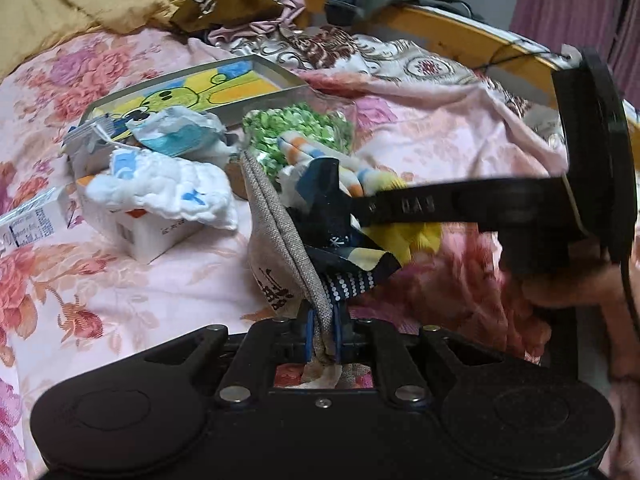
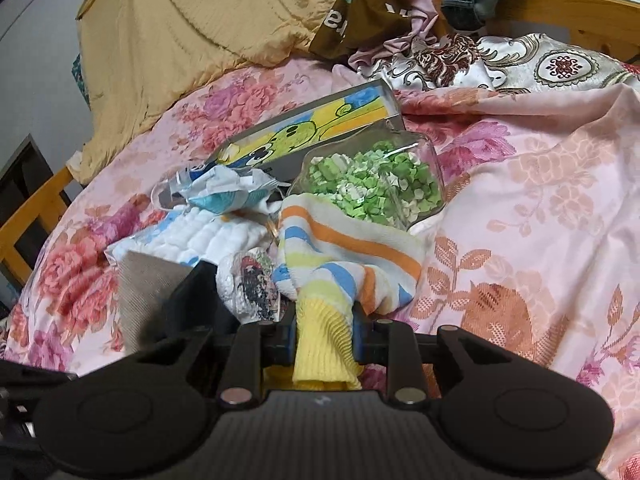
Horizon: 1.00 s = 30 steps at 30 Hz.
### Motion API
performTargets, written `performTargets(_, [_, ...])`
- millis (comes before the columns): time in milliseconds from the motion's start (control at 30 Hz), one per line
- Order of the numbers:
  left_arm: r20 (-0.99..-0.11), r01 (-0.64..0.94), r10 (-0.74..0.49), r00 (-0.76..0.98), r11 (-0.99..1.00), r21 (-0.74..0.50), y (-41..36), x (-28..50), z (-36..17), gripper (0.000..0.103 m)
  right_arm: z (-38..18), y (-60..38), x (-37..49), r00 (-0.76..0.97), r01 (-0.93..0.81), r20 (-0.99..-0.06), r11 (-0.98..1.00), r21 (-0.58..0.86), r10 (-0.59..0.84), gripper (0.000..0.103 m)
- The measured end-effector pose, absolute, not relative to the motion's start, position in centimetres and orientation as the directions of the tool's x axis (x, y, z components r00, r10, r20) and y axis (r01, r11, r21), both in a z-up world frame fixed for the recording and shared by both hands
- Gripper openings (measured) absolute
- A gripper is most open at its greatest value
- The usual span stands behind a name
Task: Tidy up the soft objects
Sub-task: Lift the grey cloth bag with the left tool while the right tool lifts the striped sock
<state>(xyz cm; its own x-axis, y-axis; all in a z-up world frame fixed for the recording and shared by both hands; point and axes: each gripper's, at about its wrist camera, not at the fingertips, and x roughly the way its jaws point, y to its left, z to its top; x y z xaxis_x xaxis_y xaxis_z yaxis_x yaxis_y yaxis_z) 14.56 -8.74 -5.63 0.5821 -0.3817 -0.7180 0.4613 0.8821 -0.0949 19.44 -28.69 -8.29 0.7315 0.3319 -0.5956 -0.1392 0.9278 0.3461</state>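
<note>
My left gripper [image 1: 323,340] is shut on the edge of a grey fabric pouch [image 1: 276,240], which stands up off the floral bedsheet. Dark blue patterned cloths [image 1: 340,248] stick out of the pouch's mouth. My right gripper [image 2: 324,340] is shut on the yellow cuff of a striped sock [image 2: 344,256]. In the left wrist view the right gripper [image 1: 360,206] reaches in from the right, and its fingers hold the sock [image 1: 396,236] at the pouch's open side. In the right wrist view the pouch [image 2: 148,284] and part of the left gripper [image 2: 192,296] show at the lower left.
A white quilted cloth [image 1: 168,192] lies over a white box [image 1: 160,236]. Behind it are a blue-white packet [image 1: 176,132], a clear container of green paper stars [image 2: 376,184] and a cartoon tin [image 1: 192,92]. A small printed white cloth [image 2: 252,288] lies beside the sock. A wooden headboard [image 1: 460,36] runs along the back.
</note>
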Motion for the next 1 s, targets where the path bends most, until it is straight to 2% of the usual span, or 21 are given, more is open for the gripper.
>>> performTargets(267, [-0.728,0.48,-0.382,0.569,0.873,-0.084,-8.8,14.1,-6.0,0.019,-8.0,-29.1,19.3,0.752,-0.126,-0.576,0.928,0.351,0.32,0.027])
performTargets(500, [-0.734,0.447,-0.35,0.582,0.892,-0.07,-8.5,14.4,-5.7,0.01,-7.7,-29.6,19.2,0.778,-0.111,-0.549,0.927,0.358,0.306,0.026])
performTargets(700, [-0.691,0.44,-0.323,0.647,0.898,-0.008,-7.5,13.7,-3.3,0.007,-7.0,-29.8,18.7,0.814,-0.124,-0.495,0.925,0.36,0.302,0.026])
performTargets(1000, [-0.581,0.334,-0.29,0.76,0.942,-0.033,-4.1,14.2,1.1,0.007,-5.5,-29.8,17.9,0.87,-0.157,-0.397,0.927,0.339,0.293,0.026])
